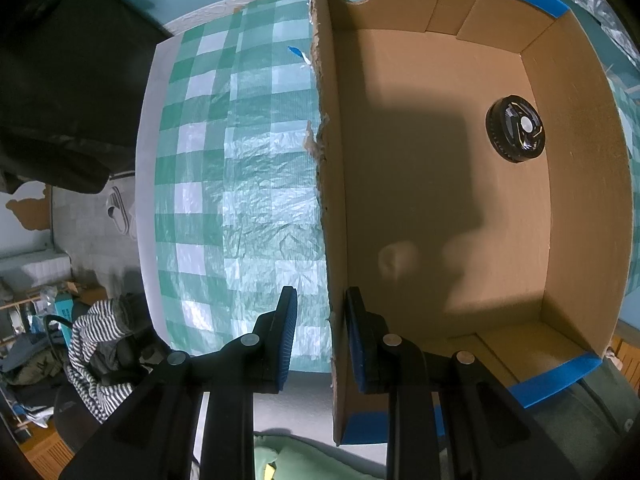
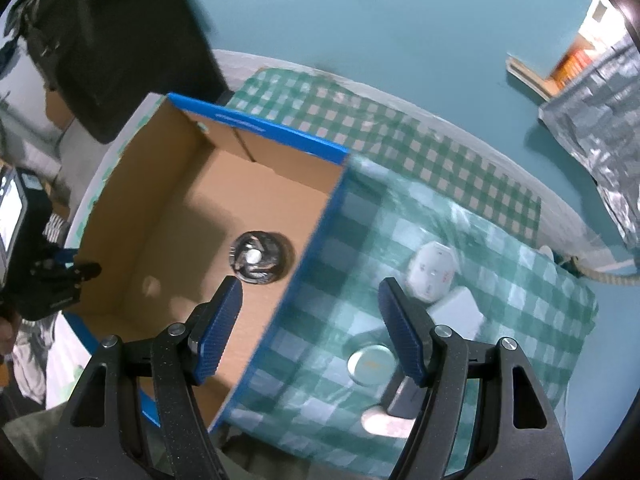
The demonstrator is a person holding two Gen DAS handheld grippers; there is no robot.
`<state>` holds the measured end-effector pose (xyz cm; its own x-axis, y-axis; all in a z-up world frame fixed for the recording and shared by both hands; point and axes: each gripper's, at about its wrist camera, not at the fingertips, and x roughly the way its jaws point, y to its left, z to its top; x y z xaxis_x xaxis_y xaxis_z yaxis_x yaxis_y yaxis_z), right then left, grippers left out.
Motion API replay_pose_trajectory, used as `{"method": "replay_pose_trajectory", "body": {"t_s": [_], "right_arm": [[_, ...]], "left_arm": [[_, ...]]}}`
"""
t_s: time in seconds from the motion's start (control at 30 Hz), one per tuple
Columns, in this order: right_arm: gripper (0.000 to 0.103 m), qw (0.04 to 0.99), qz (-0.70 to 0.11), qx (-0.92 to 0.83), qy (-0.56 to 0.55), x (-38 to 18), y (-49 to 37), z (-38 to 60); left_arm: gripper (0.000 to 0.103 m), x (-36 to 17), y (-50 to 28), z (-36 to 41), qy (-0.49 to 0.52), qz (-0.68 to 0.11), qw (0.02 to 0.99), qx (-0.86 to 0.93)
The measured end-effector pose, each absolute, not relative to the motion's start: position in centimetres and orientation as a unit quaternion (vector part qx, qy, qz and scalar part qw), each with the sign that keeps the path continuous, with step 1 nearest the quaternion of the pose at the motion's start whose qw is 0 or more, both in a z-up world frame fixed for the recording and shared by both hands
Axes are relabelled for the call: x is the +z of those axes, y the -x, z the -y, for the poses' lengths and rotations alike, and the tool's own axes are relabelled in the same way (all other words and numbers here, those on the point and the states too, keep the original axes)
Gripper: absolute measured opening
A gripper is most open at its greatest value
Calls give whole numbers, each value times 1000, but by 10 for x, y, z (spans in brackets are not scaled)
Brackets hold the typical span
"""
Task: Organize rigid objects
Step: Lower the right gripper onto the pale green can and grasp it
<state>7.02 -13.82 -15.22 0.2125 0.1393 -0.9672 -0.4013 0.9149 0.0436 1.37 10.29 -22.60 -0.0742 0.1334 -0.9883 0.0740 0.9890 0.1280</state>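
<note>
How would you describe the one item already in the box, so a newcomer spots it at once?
Find the open cardboard box with blue-taped edges on the green checked tablecloth. On its bare floor, near the wall facing the loose items, lies a round black disc with a pale centre. It is the only thing inside, and the only dark item.

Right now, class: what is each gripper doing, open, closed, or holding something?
Left gripper: straddles the cardboard box wall; grip cannot be told.
Right gripper: open, holding nothing.
</note>
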Motion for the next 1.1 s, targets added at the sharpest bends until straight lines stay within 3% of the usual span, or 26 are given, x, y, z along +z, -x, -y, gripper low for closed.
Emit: {"method": "replay_pose_trajectory", "body": {"t_s": [0.43, 1.1], "right_arm": [[71, 763, -631, 110, 89, -170, -70, 206], [71, 705, -692, 107, 109, -259, -49, 210]], "left_arm": [[25, -226, -12, -103, -72, -733, 676, 21], [25, -225, -9, -101, -74, -734, 675, 20]]}}
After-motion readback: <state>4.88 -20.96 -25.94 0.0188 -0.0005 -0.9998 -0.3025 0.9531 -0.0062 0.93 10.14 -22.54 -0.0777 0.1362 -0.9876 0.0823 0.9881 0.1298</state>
